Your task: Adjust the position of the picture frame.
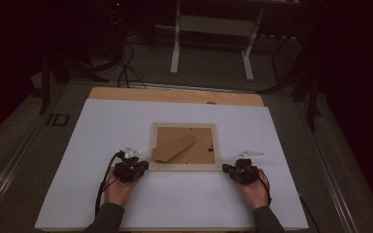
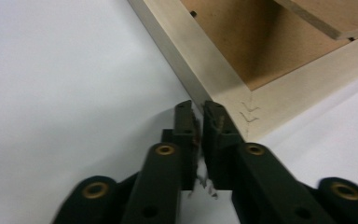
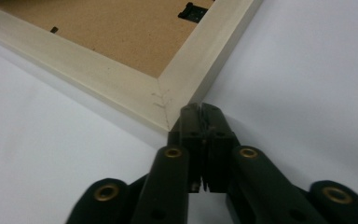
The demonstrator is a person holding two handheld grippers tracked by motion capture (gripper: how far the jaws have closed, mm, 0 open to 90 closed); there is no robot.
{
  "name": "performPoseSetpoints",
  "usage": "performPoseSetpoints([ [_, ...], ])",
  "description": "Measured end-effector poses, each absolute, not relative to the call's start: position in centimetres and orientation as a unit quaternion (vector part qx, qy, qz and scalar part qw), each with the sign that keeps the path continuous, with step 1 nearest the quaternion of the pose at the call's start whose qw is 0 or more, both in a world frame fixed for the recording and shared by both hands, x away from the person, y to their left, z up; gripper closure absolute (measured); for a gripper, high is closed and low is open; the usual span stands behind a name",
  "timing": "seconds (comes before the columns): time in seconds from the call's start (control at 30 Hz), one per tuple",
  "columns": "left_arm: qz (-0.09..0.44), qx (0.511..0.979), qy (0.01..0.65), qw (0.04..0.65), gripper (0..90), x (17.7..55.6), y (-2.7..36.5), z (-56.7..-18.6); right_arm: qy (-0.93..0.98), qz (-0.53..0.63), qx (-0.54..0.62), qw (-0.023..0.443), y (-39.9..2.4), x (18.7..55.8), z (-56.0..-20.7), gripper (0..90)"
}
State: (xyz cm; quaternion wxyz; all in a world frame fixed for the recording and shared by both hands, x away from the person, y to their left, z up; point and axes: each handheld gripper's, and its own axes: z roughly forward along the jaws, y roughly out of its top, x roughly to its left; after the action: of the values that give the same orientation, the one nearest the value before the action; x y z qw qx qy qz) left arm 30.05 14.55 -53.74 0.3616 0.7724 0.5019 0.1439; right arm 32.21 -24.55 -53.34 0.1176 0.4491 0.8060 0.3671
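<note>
White sheeting covers the surface [image 1: 126,194] in front of you, with a strip of bare wood showing along its far edge and a dark room with a pale stand on the floor beyond. Near the middle lies a pale wooden picture frame [image 1: 184,166], face down, its brown backing board [image 1: 201,150] up and a loose brown flap [image 1: 174,147] lying aslant across it.

Your left gripper [image 1: 143,166] sits at the frame's near left corner. In the left gripper view [image 2: 198,109] its jaws stand a narrow slit apart, nothing between them, tips right at the corner joint where small staples show; whether they touch the wood cannot be told.

Your right gripper [image 1: 226,168] sits at the near right corner. In the right gripper view [image 3: 199,112] its jaws are pressed together with nothing held, tips just beside the mitred corner.

Both your hands rest on the sheet, each grasping its gripper from behind, cables trailing back toward your sleeves.
</note>
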Motion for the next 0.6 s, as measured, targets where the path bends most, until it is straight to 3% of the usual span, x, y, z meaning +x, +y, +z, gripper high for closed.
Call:
performPoseSetpoints([
  [0.6, 0.169, 0.736, 0.527, 0.39, 64.2, 29.9, 16.7, -52.8, 0.786, 0.375, 0.467, 0.148, -26.2, 32.2, -52.7, 71.8],
])
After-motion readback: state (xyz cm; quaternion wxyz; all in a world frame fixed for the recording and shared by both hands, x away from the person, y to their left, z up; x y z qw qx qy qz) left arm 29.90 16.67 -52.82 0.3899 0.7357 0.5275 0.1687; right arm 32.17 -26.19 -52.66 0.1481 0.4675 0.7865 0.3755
